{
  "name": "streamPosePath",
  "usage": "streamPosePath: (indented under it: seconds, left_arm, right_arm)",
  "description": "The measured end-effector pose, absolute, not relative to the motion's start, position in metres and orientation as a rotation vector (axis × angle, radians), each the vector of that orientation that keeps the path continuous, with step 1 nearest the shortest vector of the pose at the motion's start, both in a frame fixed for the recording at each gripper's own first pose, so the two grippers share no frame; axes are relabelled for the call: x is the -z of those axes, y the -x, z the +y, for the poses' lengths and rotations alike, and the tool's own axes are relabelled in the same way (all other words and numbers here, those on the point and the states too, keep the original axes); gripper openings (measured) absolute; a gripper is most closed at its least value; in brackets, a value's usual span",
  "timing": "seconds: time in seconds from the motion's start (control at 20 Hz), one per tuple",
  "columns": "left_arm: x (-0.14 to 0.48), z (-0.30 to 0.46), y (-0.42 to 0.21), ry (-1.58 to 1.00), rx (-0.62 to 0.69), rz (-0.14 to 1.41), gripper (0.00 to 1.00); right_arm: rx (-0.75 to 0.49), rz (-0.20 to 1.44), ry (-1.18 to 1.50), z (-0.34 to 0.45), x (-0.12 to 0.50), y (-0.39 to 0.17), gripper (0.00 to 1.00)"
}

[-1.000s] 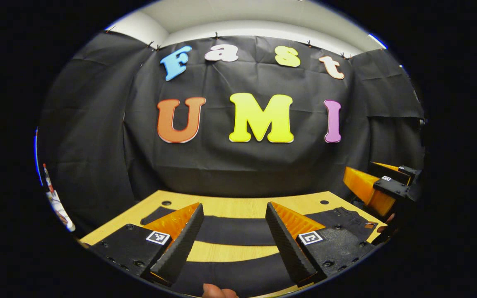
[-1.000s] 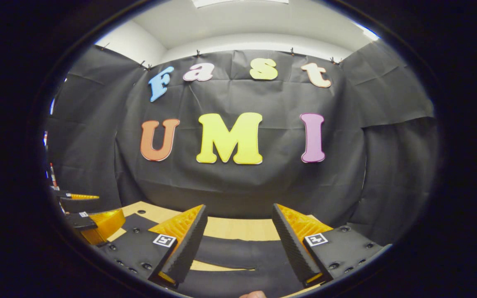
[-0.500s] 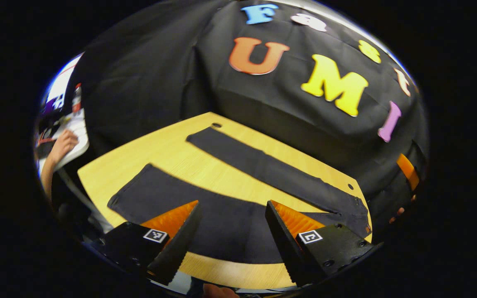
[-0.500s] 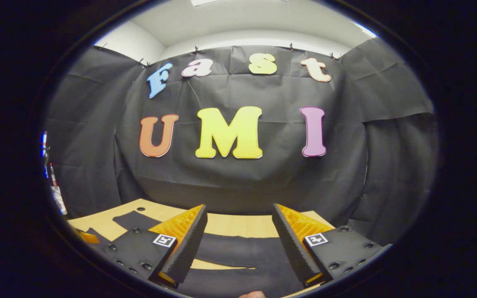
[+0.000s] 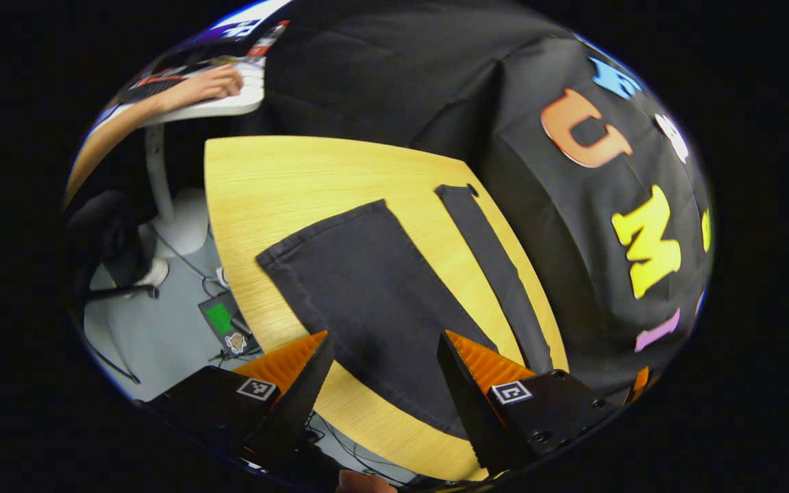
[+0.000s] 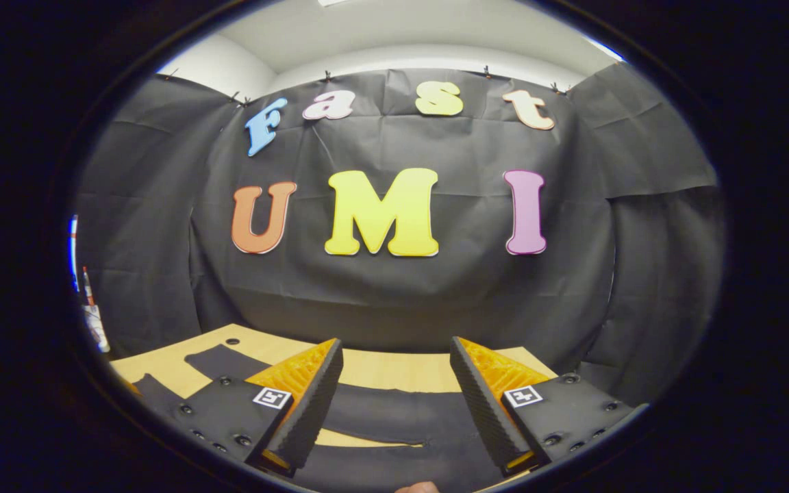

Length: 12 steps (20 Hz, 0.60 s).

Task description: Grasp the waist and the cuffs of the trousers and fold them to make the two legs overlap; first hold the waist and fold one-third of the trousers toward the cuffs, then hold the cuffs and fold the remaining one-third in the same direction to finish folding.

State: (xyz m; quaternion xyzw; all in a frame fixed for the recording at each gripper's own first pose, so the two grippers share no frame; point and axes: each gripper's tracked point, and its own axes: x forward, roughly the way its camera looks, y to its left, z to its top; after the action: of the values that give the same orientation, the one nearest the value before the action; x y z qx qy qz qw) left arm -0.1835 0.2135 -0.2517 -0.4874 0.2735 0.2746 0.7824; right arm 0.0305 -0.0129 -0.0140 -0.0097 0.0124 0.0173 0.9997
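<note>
Since a second ago the left gripper (image 5: 381,373) has swung away from the booth wall and tipped down over the tabletop (image 5: 278,178), so its view now looks along the near leg toward the cuff; the right gripper (image 6: 394,383) has barely shifted and faces the wall as before. Both sets of fingers stand wide apart with nothing between them. Black trousers (image 5: 374,294) lie flat and unfolded on the wooden tabletop, legs spread in a narrow V: the near leg runs out toward the tabletop's left edge and ends in a hemmed cuff (image 5: 319,229), while the far leg (image 5: 494,267) lies along the back edge, its end beside a small hole near the back corner. In the right gripper view the dark cloth (image 6: 394,421) lies under and between the fingers, with a strip of bare wood showing where the legs part. The fabric looks like a matte woven cotton, soft and limp, light enough to lift easily but likely to sag and drag if held at one point. The stitched hems at the cuffs and the thicker waistband are probably the firmest places to pinch, at their outer corners, so each edge stays straight as the near leg is carried over the far one.
</note>
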Motion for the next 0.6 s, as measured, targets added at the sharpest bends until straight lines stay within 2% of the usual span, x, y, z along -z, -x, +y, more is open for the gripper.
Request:
streamPosePath:
  seconds: [0.05,0.2,0.25,0.3,0.35,0.4,0.45,0.6]
  left_arm:
    - [0.259,0.221,0.187,1.091,-0.615,0.595,0.98]
    - [0.271,0.228,0.196,1.223,-0.649,0.613,0.98]
    - [0.273,0.234,0.193,1.258,-0.659,0.600,0.87]
    - [0.273,0.237,0.192,1.285,-0.667,0.589,0.94]
    - [0.272,0.241,0.189,1.308,-0.673,0.584,0.93]
    - [0.272,0.242,0.183,1.327,-0.676,0.586,0.93]
    - [0.271,0.243,0.178,1.339,-0.674,0.588,0.93]
    - [0.272,0.248,0.158,1.351,-0.660,0.592,0.93]
  right_arm:
    - [-0.037,0.029,0.022,-0.013,0.015,-0.032,0.96]
    - [-0.051,0.049,0.036,-0.008,0.022,-0.037,0.96]
    - [-0.052,0.052,0.042,-0.007,0.022,-0.037,0.96]
    - [-0.055,0.050,0.045,-0.006,0.022,-0.036,0.99]
    - [-0.056,0.053,0.046,-0.004,0.023,-0.035,0.94]
    - [-0.058,0.058,0.047,-0.003,0.027,-0.035,0.94]
    - [-0.057,0.066,0.047,-0.002,0.029,-0.034,0.99]
    - [-0.046,0.085,0.038,-0.003,0.035,-0.031,0.95]
